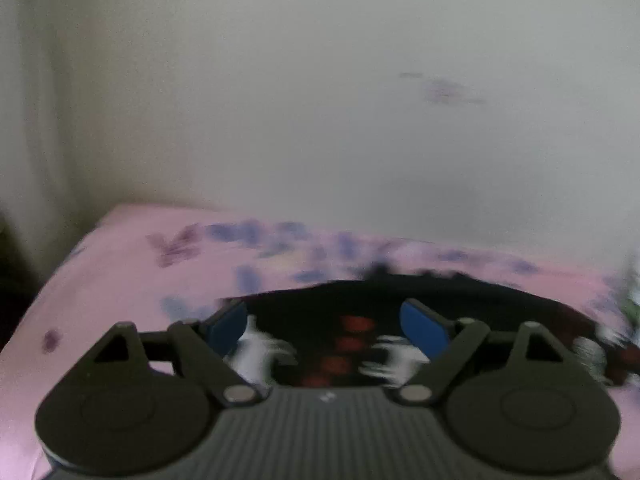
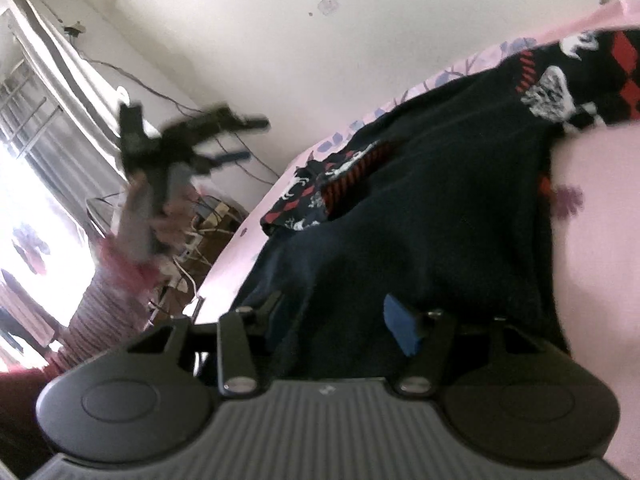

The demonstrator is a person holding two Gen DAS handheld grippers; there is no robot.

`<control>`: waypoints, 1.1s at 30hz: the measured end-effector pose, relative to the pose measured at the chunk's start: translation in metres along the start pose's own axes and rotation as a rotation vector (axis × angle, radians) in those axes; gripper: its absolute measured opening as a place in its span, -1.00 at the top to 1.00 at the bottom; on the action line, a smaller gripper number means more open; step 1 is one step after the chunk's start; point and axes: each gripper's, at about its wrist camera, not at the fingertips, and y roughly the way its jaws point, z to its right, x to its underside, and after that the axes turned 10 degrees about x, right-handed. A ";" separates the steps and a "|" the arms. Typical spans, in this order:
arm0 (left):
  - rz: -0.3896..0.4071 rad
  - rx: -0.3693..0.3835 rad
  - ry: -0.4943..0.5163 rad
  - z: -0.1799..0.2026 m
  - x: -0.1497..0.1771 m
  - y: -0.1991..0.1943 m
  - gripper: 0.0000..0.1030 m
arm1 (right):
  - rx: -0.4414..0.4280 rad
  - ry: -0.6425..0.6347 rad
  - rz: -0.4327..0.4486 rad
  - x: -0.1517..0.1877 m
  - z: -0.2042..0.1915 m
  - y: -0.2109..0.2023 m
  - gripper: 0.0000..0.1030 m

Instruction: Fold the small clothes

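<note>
Left gripper (image 1: 324,328) hangs wide apart and empty, right gripper (image 2: 340,320) grips the dark garment (image 2: 440,200) on the pink bed (image 2: 600,280); it's folded over, not yet tidy.

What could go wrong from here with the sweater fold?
1. Left gripper is open and empty above the black sweater; both views are motion-blurred, so a regrasp may miss.
2. Right gripper has thick sweater fabric between its fingers; pulling could drag the garment across the pink sheet.
</note>
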 end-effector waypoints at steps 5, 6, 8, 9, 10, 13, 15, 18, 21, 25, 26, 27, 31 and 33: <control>0.082 0.009 -0.257 -0.046 0.031 0.008 -0.68 | 0.031 -0.046 -0.020 -0.083 -0.022 0.058 -0.17; 0.108 0.016 -0.290 -0.051 0.040 0.008 -0.68 | 0.061 -0.040 -0.044 -0.094 -0.023 0.078 -0.17; 0.136 0.036 -0.337 -0.059 0.052 0.012 -0.66 | 0.125 -0.036 -0.101 -0.111 -0.024 0.124 -0.17; 0.146 0.054 -0.363 -0.062 0.058 0.016 -0.66 | 0.150 -0.022 -0.125 -0.115 -0.022 0.144 -0.17; 0.150 0.069 -0.377 -0.068 0.062 0.016 -0.66 | 0.166 -0.007 -0.147 -0.116 -0.020 0.162 -0.15; 0.144 0.084 -0.395 -0.075 0.070 0.023 -0.63 | 0.233 -0.077 -0.160 -0.120 -0.028 0.190 0.89; 0.121 0.089 -0.391 -0.079 0.073 0.031 -0.60 | 0.257 -0.137 -0.072 -0.129 -0.034 0.182 0.91; 0.119 0.057 -0.355 -0.075 0.071 0.033 -0.59 | 0.483 -0.324 0.087 -0.135 -0.042 0.179 0.90; 0.091 -0.005 -0.270 -0.062 0.069 0.040 -0.60 | 0.507 -0.276 -0.004 -0.133 -0.018 0.193 0.70; 0.102 -0.002 -0.268 -0.064 0.071 0.036 -0.60 | 0.447 -0.163 0.047 -0.131 -0.006 0.142 0.13; 0.126 0.014 -0.280 -0.066 0.072 0.030 -0.60 | 0.427 -0.133 0.079 -0.129 -0.002 0.121 0.13; 0.155 0.040 -0.286 -0.066 0.073 0.023 -0.60 | 0.413 -0.101 0.111 -0.124 0.001 0.098 0.13; 0.146 0.038 -0.204 -0.048 0.071 0.023 -0.61 | 0.432 0.037 0.231 -0.087 0.034 -0.015 0.06; 0.069 -0.023 -0.158 -0.040 0.072 0.039 -0.51 | 0.491 0.105 0.274 -0.062 0.054 -0.064 0.03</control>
